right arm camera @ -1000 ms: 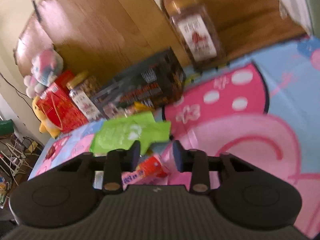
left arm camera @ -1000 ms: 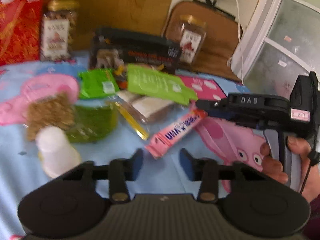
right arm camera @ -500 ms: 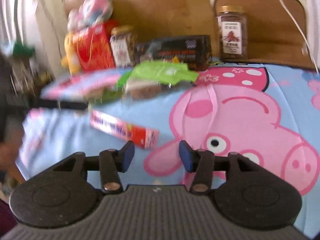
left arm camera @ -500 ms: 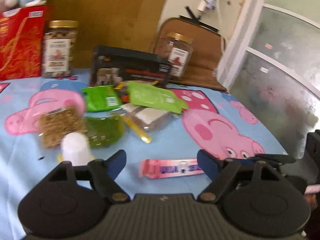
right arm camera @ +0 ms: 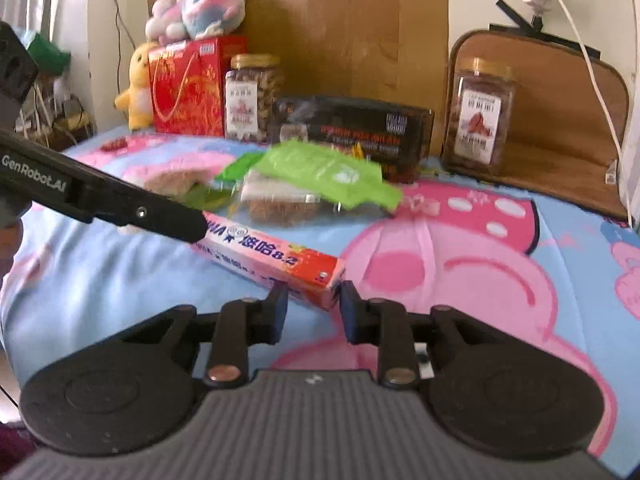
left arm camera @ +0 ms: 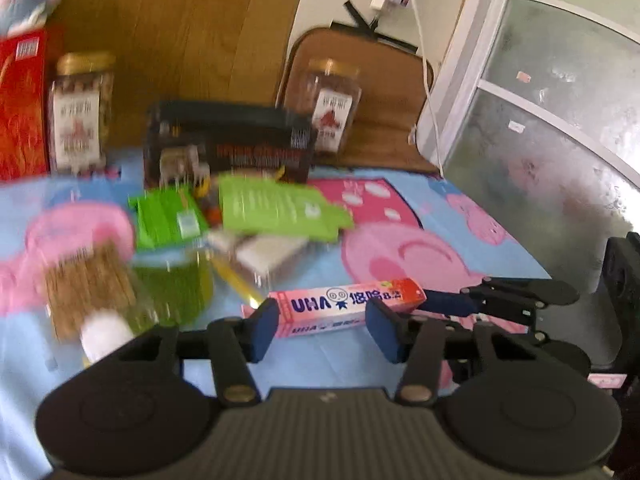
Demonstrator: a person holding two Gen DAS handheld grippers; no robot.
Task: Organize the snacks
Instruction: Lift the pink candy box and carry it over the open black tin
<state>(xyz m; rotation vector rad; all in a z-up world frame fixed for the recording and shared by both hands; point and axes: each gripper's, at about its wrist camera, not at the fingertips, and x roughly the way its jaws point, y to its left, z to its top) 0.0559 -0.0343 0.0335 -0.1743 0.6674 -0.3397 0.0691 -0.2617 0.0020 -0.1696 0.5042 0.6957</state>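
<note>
A long pink candy box stretches between my two grippers, low over the blue cartoon tablecloth. My right gripper has its jaws closing, and the pads press the box's red near end. In the left wrist view its fingers reach in from the right. My left gripper is also closing, still apart, with the box's left half just past its pads. From the right wrist view one left finger covers the box's far end.
Behind the box lies a pile of snacks: two green packets, a clear packet and a white-capped bag. A black box, two jars and a red gift box line the back. A glass door stands at right.
Half a second ago the box lay loose ahead of both wide jaws. Now both pairs of jaws have narrowed, the right onto the box's end, the left around its other half.
</note>
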